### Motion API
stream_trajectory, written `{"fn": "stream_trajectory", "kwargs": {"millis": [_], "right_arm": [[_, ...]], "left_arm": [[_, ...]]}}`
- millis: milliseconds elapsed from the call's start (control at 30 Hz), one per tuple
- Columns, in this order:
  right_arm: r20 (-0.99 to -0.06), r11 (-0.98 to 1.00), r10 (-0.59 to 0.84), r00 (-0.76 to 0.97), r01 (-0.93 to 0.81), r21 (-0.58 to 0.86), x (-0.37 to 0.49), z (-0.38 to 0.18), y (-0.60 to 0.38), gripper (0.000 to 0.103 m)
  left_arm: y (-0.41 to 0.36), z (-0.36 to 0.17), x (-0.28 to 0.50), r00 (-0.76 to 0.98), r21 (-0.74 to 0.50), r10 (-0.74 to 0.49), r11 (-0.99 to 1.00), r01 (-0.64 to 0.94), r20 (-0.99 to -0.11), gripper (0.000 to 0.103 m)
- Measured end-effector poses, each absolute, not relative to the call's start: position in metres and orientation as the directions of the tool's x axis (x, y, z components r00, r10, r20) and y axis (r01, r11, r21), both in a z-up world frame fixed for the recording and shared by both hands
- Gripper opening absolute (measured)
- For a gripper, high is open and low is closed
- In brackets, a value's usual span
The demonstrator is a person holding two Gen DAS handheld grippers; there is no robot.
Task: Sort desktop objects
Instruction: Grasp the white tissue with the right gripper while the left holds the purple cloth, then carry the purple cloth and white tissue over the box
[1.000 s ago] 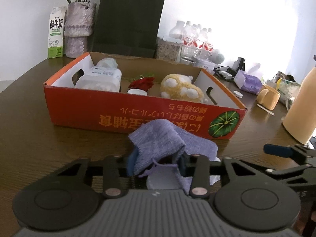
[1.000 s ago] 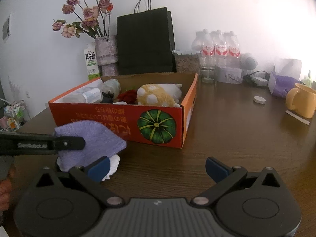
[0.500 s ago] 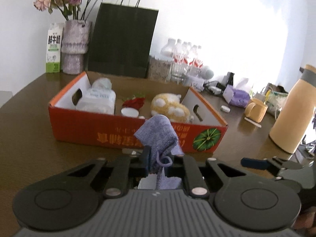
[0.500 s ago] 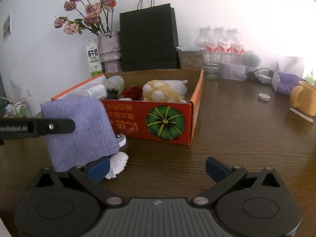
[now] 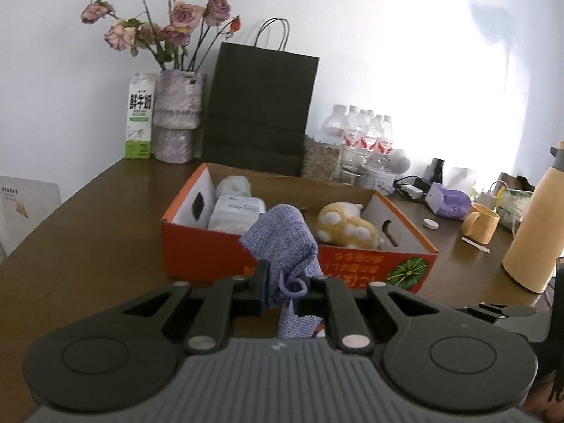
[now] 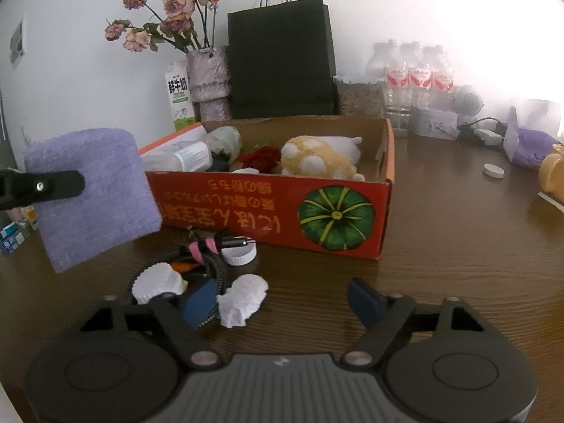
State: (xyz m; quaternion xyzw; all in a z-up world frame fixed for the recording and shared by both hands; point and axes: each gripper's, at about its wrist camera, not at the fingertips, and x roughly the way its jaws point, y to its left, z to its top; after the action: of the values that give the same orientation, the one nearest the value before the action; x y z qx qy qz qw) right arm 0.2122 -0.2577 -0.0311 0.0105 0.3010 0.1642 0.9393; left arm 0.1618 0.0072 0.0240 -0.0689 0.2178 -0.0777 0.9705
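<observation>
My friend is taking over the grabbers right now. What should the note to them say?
Left gripper: shut on the purple cloth, lifted off the table in front of the orange box.
Right gripper: jaws have just been closing but nothing is gripped; it hangs over the table near the white crumpled bits.
Already in the box: plush toy, plastic bottle, red item.
Left on the table: the white bits, a cable bundle, a white cap.
Next, probably: cloth into the box, then the rest.
</observation>
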Motion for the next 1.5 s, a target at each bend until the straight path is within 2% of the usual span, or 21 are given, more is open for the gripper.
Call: {"fn": "stream_trajectory", "kwargs": {"millis": [167, 233, 367, 400, 433, 767, 1100, 1333, 1500], "right_arm": [[-0.569, 0.941, 0.326, 0.755, -0.313, 0.125, 0.211, -0.032, -0.250, 0.067], [-0.574, 0.939, 0.333, 0.748, -0.317, 0.132, 0.211, -0.033, -0.249, 0.053], [-0.573, 0.932, 0.355, 0.739, -0.327, 0.155, 0.210, -0.033, -0.247, 0.031], [-0.576, 0.933, 0.353, 0.737, -0.326, 0.154, 0.210, -0.033, -0.246, 0.020], [-0.576, 0.933, 0.352, 0.738, -0.325, 0.154, 0.210, -0.033, -0.246, 0.018], [-0.536, 0.933, 0.350, 0.768, -0.337, 0.125, 0.198, -0.018, -0.243, 0.012], [-0.445, 0.927, 0.366, 0.817, -0.363, 0.095, 0.199, 0.020, -0.243, 0.012], [-0.382, 0.921, 0.383, 0.841, -0.379, 0.089, 0.228, 0.047, -0.235, 0.012], [-0.376, 0.919, 0.390, 0.841, -0.379, 0.106, 0.261, 0.055, -0.228, 0.012]], "left_arm": [[0.016, 0.018, 0.161, 0.888, -0.179, -0.180, 0.977, 0.113, -0.424, 0.013], [0.019, 0.017, 0.159, 0.888, -0.179, -0.180, 0.977, 0.113, -0.424, 0.013], [0.023, 0.014, 0.159, 0.884, -0.181, -0.181, 0.977, 0.112, -0.431, 0.013], [0.025, 0.013, 0.159, 0.883, -0.183, -0.179, 0.977, 0.109, -0.433, 0.013], [0.026, 0.012, 0.158, 0.882, -0.184, -0.179, 0.977, 0.107, -0.435, 0.013], [0.031, 0.011, 0.155, 0.885, -0.187, -0.182, 0.976, 0.110, -0.429, 0.013], [0.021, 0.039, 0.161, 0.912, -0.183, -0.198, 0.973, 0.140, -0.358, 0.013], [0.006, 0.066, 0.192, 0.932, -0.159, -0.203, 0.974, 0.161, -0.301, 0.013], [0.000, 0.074, 0.229, 0.931, -0.184, -0.202, 0.971, 0.150, -0.305, 0.013]]}}
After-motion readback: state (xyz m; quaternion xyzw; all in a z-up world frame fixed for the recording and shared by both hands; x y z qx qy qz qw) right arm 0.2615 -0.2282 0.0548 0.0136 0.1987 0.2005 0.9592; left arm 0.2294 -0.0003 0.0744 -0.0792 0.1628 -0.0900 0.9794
